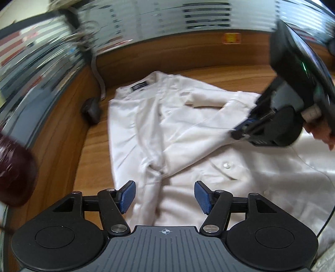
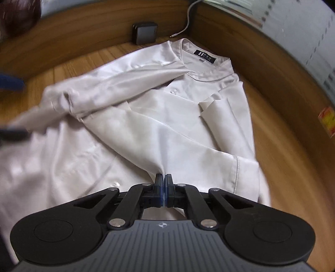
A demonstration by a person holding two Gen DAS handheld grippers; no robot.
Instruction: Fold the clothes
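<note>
Pinching a ridge of cloth between my right gripper's (image 2: 163, 184) pads, I have the white shirt (image 2: 146, 117) clamped near the middle of its body, the fabric drawn up into a small peak right at the tips. My left gripper (image 1: 165, 195) hangs over the bunched sleeve (image 1: 153, 167) with its jaws spread and nothing between them; the pads do not look to be touching the cloth.

The shirt lies face up across the middle of the wooden desk (image 1: 94, 150), collar (image 2: 206, 62) toward the far edge where a small dark charger block (image 2: 144, 32) and a white cable (image 2: 188, 18) sit, well clear of the cloth. One sleeve is already laid slantwise across the chest, loose and rumpled.

To fold this well, I judge I should lift only enough to slide the panel over, keeping the peak low so the satiny cloth does not drag the collar askew. The left gripper ought to come down on that twisted sleeve and hold it flat, or the fold will likely trap a lump. A slow pull toward the shirt's centre line seems best.
</note>
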